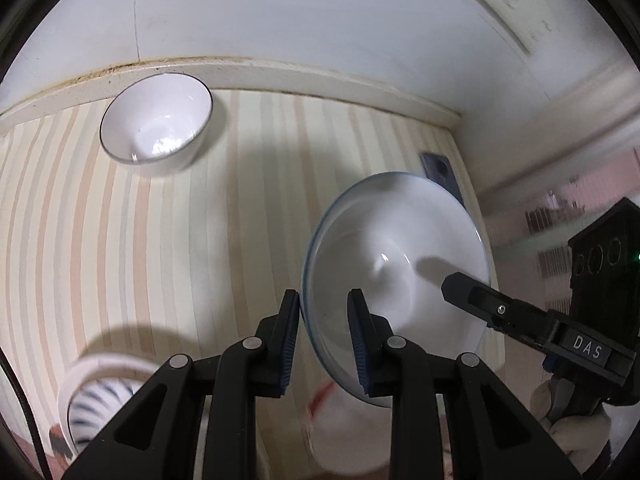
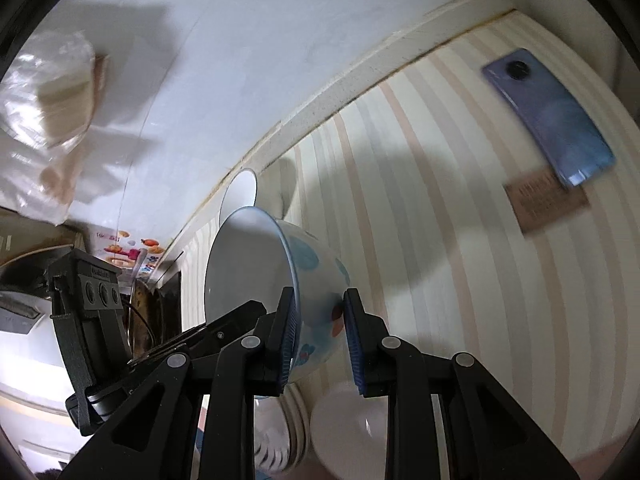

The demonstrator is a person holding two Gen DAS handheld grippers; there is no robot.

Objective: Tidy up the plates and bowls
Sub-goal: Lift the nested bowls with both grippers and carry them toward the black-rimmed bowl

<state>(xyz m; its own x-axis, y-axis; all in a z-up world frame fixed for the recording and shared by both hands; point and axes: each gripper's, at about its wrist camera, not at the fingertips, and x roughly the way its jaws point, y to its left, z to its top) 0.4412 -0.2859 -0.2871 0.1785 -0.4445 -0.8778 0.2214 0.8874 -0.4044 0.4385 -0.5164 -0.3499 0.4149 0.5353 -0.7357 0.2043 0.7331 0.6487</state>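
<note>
Both grippers are on the same blue-rimmed bowl [image 1: 396, 276], which is tipped and lifted over the striped tabletop [image 1: 160, 240]. The left gripper [image 1: 323, 340] has its jaws on either side of the rim at about 7 o'clock; whether they're actually squeezing, I can't tell. The right gripper [image 2: 318, 336] is clamped on the wall of the bowl. A second white bowl [image 1: 157, 124] sits at 11 o'clock by the wall, with a phone [image 2: 548, 116] off to the side.

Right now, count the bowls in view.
3: a blue-rimmed bowl between the jaws, a dark-rimmed white bowl by the wall, a striped bowl nearest. A blurred white dish below may be another.
</note>
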